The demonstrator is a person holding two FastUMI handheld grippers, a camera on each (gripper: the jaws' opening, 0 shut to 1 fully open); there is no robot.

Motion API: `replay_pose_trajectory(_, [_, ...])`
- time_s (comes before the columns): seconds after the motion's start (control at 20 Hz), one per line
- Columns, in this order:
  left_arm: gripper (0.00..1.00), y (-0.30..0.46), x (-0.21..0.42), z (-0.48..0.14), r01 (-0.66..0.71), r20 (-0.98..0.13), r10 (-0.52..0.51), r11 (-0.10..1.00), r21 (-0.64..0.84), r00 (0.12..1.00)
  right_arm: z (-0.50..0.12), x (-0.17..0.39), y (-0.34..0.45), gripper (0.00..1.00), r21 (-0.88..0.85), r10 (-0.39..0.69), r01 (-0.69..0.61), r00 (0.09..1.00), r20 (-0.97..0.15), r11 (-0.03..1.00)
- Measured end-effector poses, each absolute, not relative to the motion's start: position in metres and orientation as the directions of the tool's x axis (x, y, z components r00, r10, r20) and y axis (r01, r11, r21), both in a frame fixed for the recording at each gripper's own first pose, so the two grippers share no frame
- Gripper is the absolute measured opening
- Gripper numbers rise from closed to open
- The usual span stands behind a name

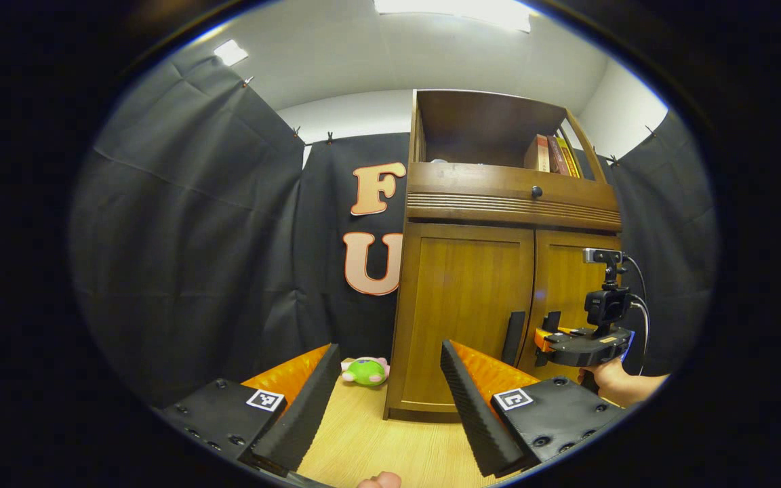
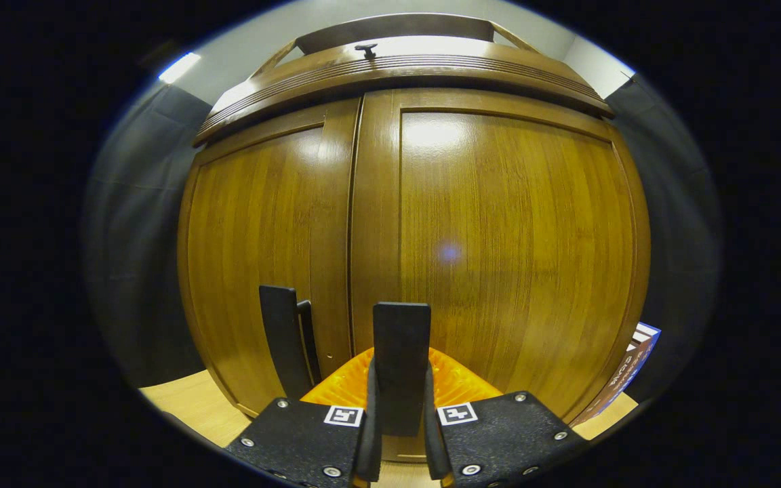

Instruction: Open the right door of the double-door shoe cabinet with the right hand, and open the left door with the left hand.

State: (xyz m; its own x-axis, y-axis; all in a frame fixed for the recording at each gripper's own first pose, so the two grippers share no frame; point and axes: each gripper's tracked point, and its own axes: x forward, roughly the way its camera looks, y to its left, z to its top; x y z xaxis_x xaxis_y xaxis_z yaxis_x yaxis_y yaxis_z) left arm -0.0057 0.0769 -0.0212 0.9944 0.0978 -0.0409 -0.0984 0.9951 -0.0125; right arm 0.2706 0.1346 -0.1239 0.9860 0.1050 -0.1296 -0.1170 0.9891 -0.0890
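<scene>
Right gripper view: right door's handle (image 2: 401, 352) is pinched between the closed right gripper (image 2: 401, 434), ready to pull; both doors look closed. Left gripper (image 1: 387, 400) waits wide open, empty, facing the left door (image 1: 462, 318) over the tabletop (image 1: 390, 447).

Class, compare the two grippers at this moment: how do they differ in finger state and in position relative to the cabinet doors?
The left gripper has its fingers spread wide with nothing between them; the right gripper is closed on the right door's handle. The left gripper hangs back from the cabinet, while the right gripper is up against the right door. Both have black fingers on orange bodies.
</scene>
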Motion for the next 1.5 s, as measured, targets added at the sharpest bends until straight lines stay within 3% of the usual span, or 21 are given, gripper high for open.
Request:
replay_pose_trajectory(0.05, [0.95,0.075,-0.008,-0.022,-0.097,-0.043,0.096,0.995,-0.016,0.994,-0.123,0.269,0.132,0.36,-0.092,0.105,-0.117,0.986,-0.130,0.989])
replay_pose_trajectory(0.1, [0.96,0.075,-0.010,-0.022,-0.097,-0.046,0.096,0.995,-0.016,0.994,-0.122,0.267,0.132,0.26,-0.083,0.107,-0.119,0.985,-0.133,0.989])
replay_pose_trajectory(0.65, [0.99,0.054,-0.022,-0.015,-0.069,-0.049,0.069,0.997,-0.014,0.996,-0.116,0.203,0.118,0.25,-0.041,0.152,-0.158,0.980,-0.132,0.987])
replay_pose_trajectory(1.05, [0.95,0.028,-0.026,-0.017,-0.038,-0.060,0.038,0.999,-0.014,0.997,-0.111,0.147,0.092,0.25,-0.048,0.160,-0.169,0.975,-0.152,0.984])
replay_pose_trajectory(1.5, [0.97,-0.021,-0.016,-0.019,0.018,-0.058,-0.019,0.999,-0.030,0.998,-0.100,0.085,0.019,0.24,-0.043,0.109,-0.117,0.983,-0.149,0.992])
